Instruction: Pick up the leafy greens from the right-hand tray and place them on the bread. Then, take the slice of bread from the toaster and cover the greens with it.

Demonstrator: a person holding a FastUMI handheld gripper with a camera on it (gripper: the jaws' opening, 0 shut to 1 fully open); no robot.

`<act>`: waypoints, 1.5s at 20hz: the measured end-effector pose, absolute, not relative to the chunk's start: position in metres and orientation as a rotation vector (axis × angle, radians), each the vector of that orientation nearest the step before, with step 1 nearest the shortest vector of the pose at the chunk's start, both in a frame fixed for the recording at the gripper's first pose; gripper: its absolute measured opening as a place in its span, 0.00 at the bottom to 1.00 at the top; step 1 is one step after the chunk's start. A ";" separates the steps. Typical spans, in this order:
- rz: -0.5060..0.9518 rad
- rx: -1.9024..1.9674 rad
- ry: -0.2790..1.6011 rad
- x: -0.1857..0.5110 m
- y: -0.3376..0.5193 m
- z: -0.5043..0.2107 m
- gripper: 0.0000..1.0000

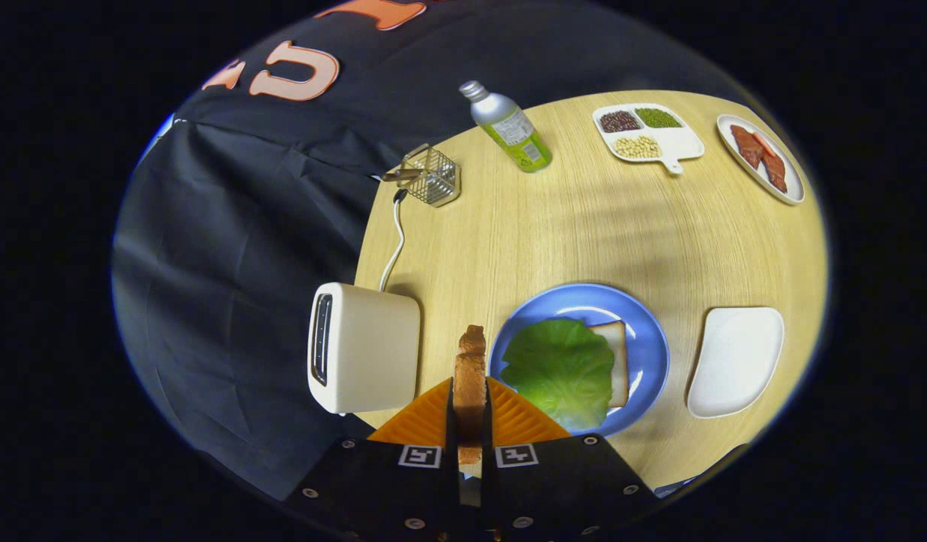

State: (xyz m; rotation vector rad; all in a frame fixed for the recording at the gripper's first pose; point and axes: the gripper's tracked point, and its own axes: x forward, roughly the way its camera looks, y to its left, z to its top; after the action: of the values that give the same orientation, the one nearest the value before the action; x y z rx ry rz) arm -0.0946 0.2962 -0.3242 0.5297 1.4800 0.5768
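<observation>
Gripper view: your tongs (pixel 471 410) were closed on the browned toast slice (pixel 471 376), held on edge between cream toaster (pixel 365 357) and round blue plate (pixel 644 331). Green lettuce leaf (pixel 559 369) already lay on the plate's bread (pixel 617 361). Covering step in hand; next likely calls for carrying right and laying flat. Pale wooden desk (pixel 553 226), dark cloth wall.
</observation>
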 end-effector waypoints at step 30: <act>0.336 0.227 0.674 0.011 0.136 -0.211 0.96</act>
State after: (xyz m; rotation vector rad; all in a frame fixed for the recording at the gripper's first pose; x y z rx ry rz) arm 0.0115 0.1363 -0.2113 0.2269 0.6741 0.3364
